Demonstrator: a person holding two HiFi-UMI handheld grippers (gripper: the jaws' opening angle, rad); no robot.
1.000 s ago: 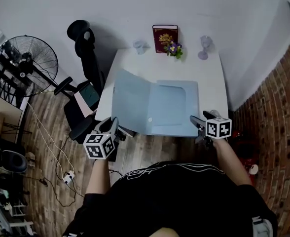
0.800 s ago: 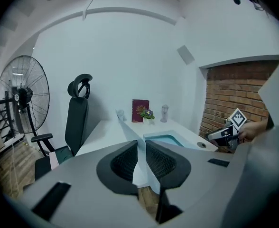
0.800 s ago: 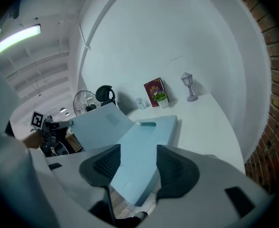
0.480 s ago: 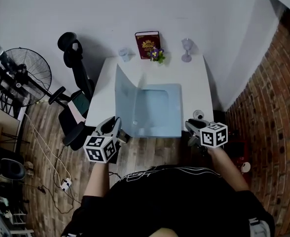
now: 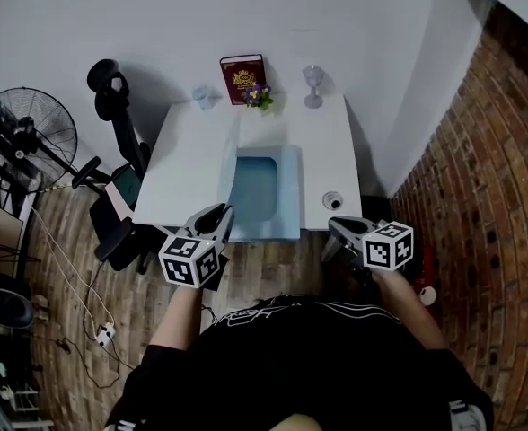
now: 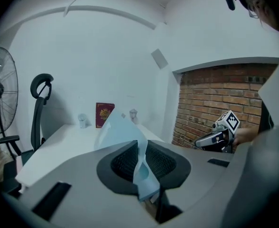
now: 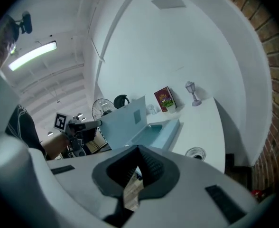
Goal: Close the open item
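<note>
My left gripper (image 6: 143, 159) is clamped on the cover (image 6: 118, 132) of the pale blue folder (image 5: 264, 191), standing it upright over the pocketed back lying at the white table's (image 5: 188, 151) near edge, while my right gripper (image 7: 138, 158), off that edge, has just snapped together on nothing.

The pale blue folder (image 5: 262, 191) lies half open on the white table (image 5: 183, 169). Its bottom leaf, which carries a darker blue pocket, is flat, and its cover stands almost on edge along the left side. The cover's near corner is pinched in the left claw (image 5: 217, 215), and the folder stretches away ahead of that claw. It sits left of the right claw (image 5: 334, 230), apart from it.
</note>
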